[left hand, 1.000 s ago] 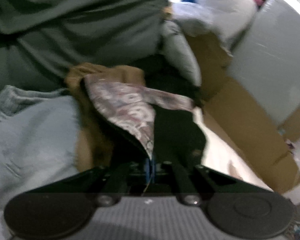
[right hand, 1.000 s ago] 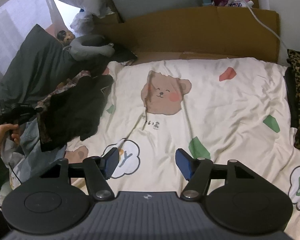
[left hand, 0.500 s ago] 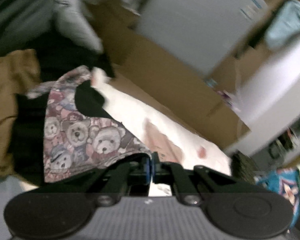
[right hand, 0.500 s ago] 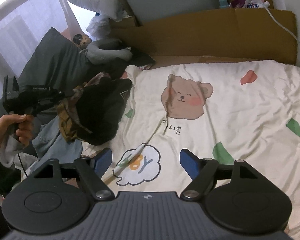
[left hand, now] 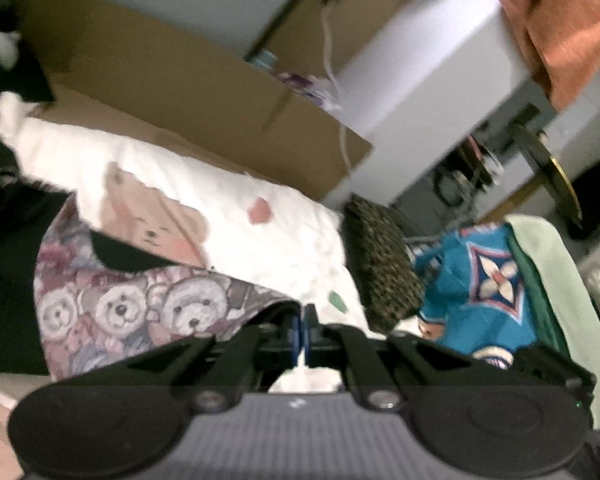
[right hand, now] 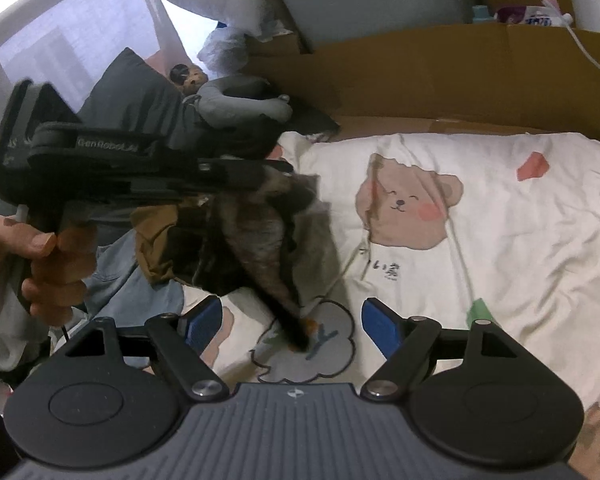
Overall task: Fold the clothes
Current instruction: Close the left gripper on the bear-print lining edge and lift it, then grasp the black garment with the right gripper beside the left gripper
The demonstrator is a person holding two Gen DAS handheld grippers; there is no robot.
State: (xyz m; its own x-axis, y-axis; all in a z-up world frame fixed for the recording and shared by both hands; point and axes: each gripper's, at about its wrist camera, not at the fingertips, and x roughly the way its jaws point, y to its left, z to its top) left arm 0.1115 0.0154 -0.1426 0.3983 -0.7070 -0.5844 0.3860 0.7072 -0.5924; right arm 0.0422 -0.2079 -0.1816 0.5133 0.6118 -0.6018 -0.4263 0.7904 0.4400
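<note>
My left gripper (left hand: pixel 303 326) is shut on the edge of a dark garment with a teddy-bear print lining (left hand: pixel 132 304), which spreads to the left of the fingers. In the right wrist view that same garment (right hand: pixel 256 240) hangs in a bunch from the left gripper (right hand: pixel 278 172), lifted over the left part of the bed, its lower tip touching the sheet. A hand (right hand: pixel 32 264) holds that gripper's handle. My right gripper (right hand: pixel 292 326) stands open low over the cartoon bear sheet (right hand: pixel 480 248), its blue pads (right hand: pixel 204 320) empty, just below the hanging garment.
A heap of other clothes (right hand: pixel 132 276) lies at the bed's left side, with a dark pillow (right hand: pixel 132 92) and grey neck pillow (right hand: pixel 240 100) behind. Cardboard (right hand: pixel 440 76) lines the far edge. A leopard-print cushion (left hand: pixel 380 256) and teal fabric (left hand: pixel 480 284) lie to the right.
The left gripper has lifted the bear-print garment off the heap and swung it rightward over the sheet, closer to the right gripper. The right gripper has stayed open and shifted slightly left.
</note>
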